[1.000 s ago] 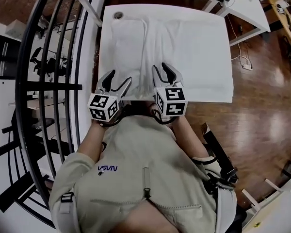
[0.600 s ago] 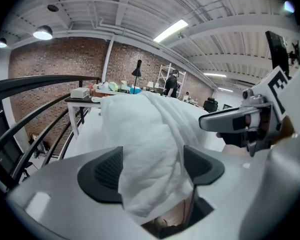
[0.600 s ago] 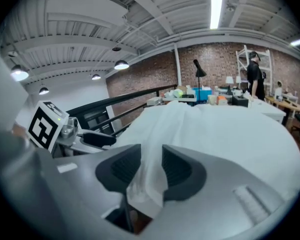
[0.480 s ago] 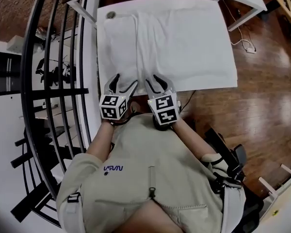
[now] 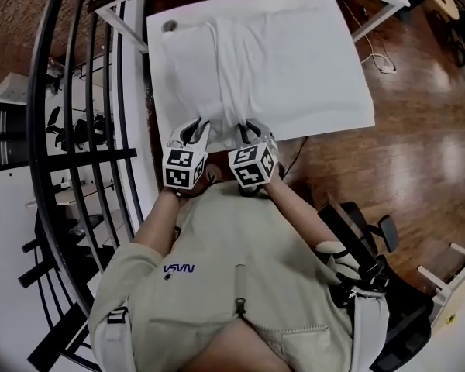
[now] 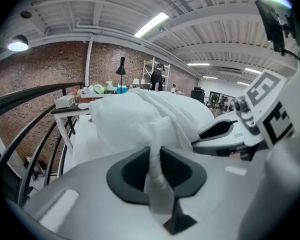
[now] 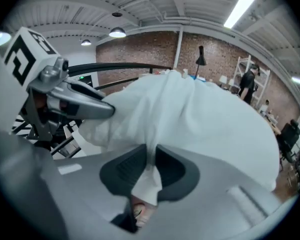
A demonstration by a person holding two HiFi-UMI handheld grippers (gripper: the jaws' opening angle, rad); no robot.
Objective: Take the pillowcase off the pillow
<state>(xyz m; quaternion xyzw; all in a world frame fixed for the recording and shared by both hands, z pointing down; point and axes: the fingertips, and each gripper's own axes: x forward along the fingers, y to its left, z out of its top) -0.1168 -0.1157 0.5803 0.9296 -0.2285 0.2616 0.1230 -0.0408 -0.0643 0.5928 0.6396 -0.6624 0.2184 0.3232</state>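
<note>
Industrial loft workshop: brick wall (image 6: 40, 69), railing (image 5: 70, 91)

L gripper (image 5: 196, 128) & R gripper (image 5: 250, 129) dropped to pillowcase (image 5: 256, 53) edge, jaws closed on it

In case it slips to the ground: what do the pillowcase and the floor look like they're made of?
Pillowcase: thin white woven cloth, perhaps cotton, matte; it creases and gathers in soft folds. Floor: brown wood planks, or laminate, with a glossy finish; plank seams and bright reflections show.
</note>
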